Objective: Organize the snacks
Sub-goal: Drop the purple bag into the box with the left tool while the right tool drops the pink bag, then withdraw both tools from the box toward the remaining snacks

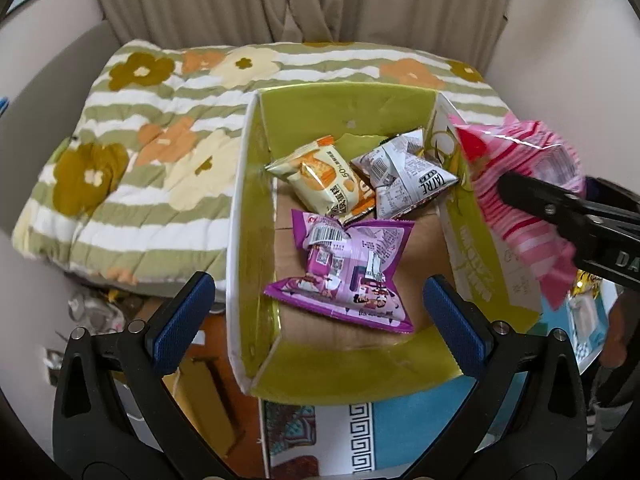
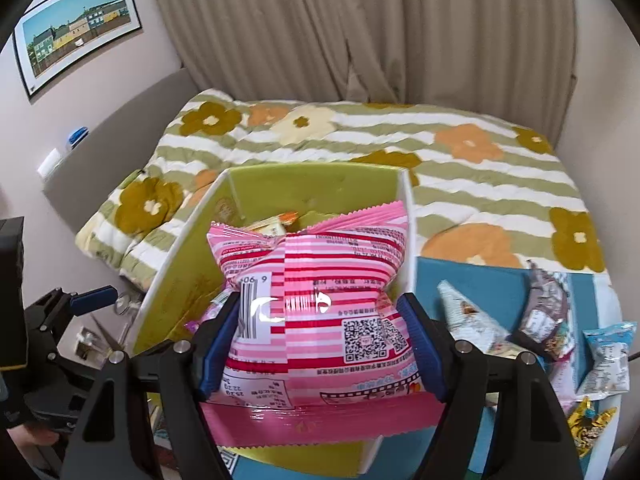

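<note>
An open box (image 1: 340, 108) with green inner walls holds a purple packet (image 1: 348, 268), a cream and orange packet (image 1: 320, 184) and a white and grey packet (image 1: 404, 176). My left gripper (image 1: 320, 320) hangs open above the box's near end, with nothing between its blue pads; the purple packet lies beneath it. My right gripper (image 2: 320, 344) is shut on a pink striped packet (image 2: 320, 276) and holds it over the box (image 2: 180, 264) at its right wall. In the left wrist view the pink packet (image 1: 520, 152) shows at the right edge.
The box stands against a flowered green and white quilt (image 2: 460, 168), with curtains behind. To its right on a blue patterned surface (image 2: 496, 280) lie loose snacks: a white cone packet (image 2: 468, 320), a brown packet (image 2: 544, 316), a pale blue packet (image 2: 608, 360) and a gold one (image 2: 588, 424).
</note>
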Demonstrator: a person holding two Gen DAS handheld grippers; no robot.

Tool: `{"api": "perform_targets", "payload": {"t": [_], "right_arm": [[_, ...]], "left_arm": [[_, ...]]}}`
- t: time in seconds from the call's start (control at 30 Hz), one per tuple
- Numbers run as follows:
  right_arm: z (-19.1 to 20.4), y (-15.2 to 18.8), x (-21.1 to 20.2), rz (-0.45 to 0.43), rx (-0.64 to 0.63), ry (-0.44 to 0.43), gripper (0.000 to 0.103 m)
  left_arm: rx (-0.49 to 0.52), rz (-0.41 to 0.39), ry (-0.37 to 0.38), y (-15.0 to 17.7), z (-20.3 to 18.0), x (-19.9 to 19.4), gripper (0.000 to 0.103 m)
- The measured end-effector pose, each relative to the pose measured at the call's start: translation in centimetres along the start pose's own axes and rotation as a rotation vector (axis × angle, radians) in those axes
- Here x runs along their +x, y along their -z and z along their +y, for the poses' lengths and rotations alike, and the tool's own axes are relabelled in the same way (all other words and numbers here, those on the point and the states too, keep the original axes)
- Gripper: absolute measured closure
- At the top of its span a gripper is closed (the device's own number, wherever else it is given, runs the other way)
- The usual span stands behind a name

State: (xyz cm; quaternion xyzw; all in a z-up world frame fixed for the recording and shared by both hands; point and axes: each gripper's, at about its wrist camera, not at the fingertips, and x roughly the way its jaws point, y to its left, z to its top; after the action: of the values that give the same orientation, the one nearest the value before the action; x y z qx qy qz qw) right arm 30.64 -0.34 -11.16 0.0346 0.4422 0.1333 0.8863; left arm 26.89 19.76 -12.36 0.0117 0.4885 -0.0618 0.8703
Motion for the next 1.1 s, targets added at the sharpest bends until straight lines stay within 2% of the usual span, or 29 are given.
{"api": "perform_targets", "payload": {"t": [0.27, 0.3, 0.33, 0.4, 0.5, 0.7, 0.93, 1.1], "right_arm": [[0.7, -0.1, 1.9, 0.019, 0.010, -0.051, 0.028], [0.6, 0.0, 2.1, 0.019, 0.015, -0.055, 0.023], [0.6, 0.0, 2.2, 0.018, 0.021, -0.063, 0.011], [0.6, 0.0, 2.2, 0.010, 0.021, -0.066, 0.002], [0.8, 0.5, 1.7, -0.011, 0.003, -0.058, 0.002], [0.8, 1.3, 1.3, 0.005, 0.004, -0.054, 0.002], [1.3, 1.2, -1.3, -0.034, 0.003, -0.041, 0.002], [1.6, 1.1, -4.2, -0.090, 0.016, 0.003, 0.002]], "left_arm": [[0.000, -0.004, -0.052, 1.0, 0.2, -0.6, 0.000], [-0.004, -0.003, -0.056, 1.1, 0.3, -0.6, 0.000], [-0.009, -0.002, -0.060, 1.2, 0.5, -0.7, 0.000], [-0.022, 0.000, -0.064, 1.5, 0.8, -0.7, 0.000], [-0.040, 0.003, -0.063, 2.0, 1.1, -0.8, 0.000], [-0.044, -0.008, -0.063, 2.5, 1.3, -1.5, 0.000], [-0.020, -0.064, -0.052, 1.9, 1.0, -3.8, 0.000], [0.007, -0.126, -0.045, 1.3, 0.6, -6.5, 0.000]]}}
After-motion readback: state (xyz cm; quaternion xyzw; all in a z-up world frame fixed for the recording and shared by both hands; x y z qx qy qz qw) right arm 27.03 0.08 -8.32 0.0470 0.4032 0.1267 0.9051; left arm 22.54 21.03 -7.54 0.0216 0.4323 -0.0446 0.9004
